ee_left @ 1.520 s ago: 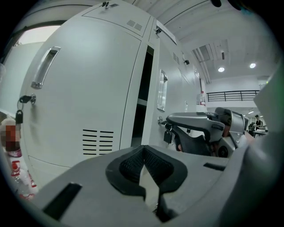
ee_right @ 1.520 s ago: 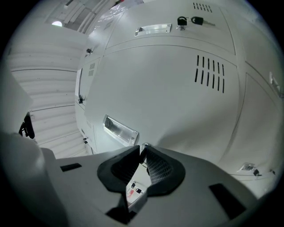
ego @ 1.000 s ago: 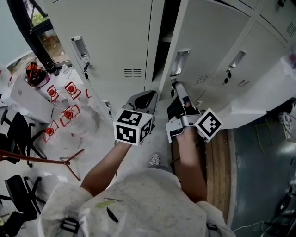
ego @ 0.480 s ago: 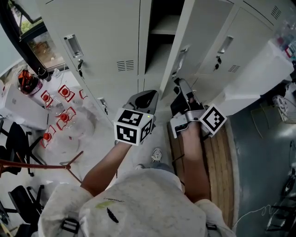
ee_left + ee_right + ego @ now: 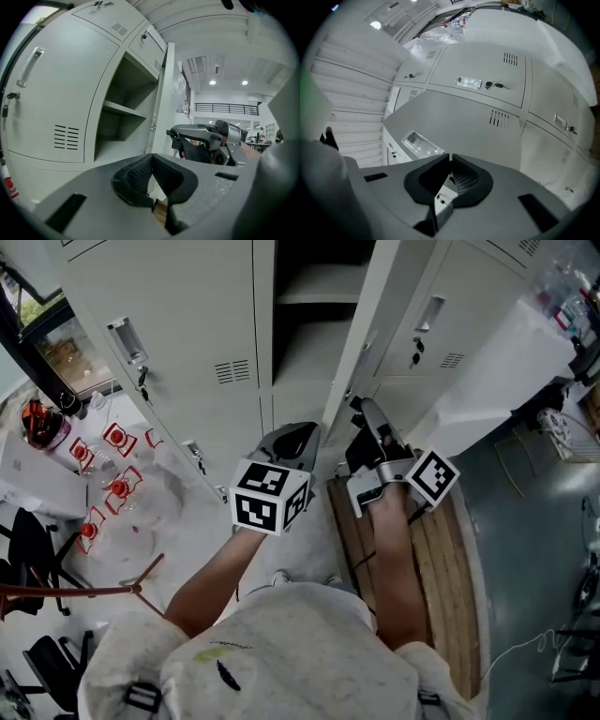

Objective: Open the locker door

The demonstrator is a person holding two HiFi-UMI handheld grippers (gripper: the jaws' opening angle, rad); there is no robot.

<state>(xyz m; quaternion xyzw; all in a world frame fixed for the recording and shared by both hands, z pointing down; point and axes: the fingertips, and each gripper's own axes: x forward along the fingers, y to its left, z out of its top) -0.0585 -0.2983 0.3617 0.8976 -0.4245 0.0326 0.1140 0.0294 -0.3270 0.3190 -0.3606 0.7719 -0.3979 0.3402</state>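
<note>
Right gripper view: jaws pinched shut on nothing, door already swung out.

Your right gripper has just been closing its jaws, and the tips meet on empty air, with the grey face of the locker door and its recessed handle right ahead of it. Your left gripper is likewise closed and empty, hanging just beside the right one in front of the opening. Beyond them the door stands well clear of its frame, edge-on to you in the head view, and the compartment with its shelf lies bare to sight. I'd call the opening as good as done. All that looks left is perhaps to swing the door wider and draw your hands back.
</note>
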